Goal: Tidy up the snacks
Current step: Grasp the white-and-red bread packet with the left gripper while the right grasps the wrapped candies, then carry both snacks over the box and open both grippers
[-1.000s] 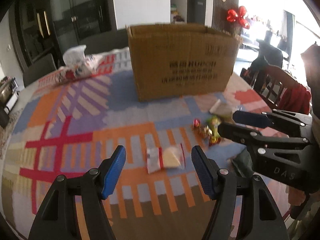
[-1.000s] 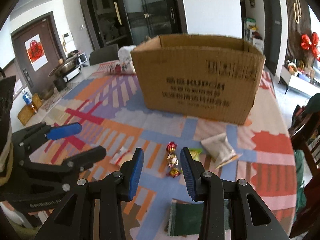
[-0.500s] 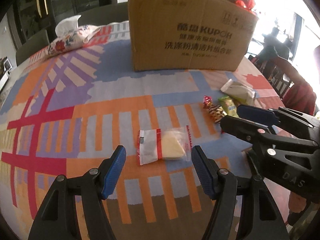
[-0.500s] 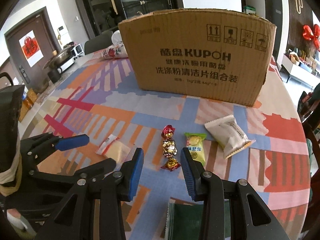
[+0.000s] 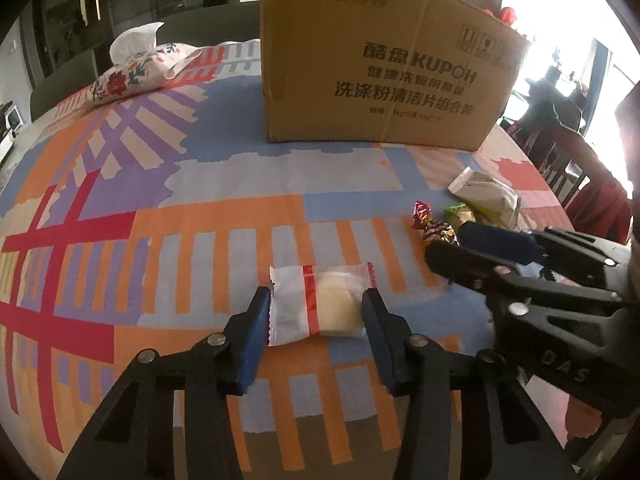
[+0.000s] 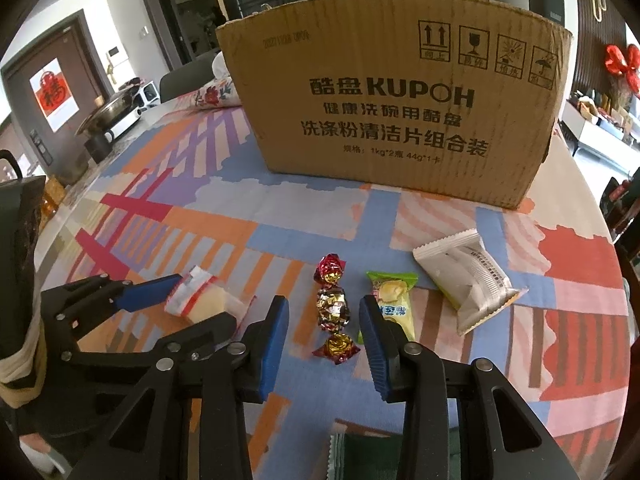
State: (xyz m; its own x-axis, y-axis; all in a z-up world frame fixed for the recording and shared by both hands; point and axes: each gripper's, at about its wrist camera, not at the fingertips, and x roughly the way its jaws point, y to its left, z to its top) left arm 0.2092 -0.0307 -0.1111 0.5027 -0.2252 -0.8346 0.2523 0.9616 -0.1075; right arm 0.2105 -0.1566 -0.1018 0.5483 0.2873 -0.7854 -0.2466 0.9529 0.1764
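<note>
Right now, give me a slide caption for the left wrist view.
Open left gripper straddles a clear-wrapped pastry before the cardboard box.

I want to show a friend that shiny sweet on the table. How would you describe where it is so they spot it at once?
Start at the big cardboard box on the patterned tablecloth; a row of snacks lies in front of it. The foil-wrapped candy lies between the clear-wrapped pastry and the green packet, framed by the right tool. It alone is crinkly red-and-gold foil, twisted at both ends.
</note>
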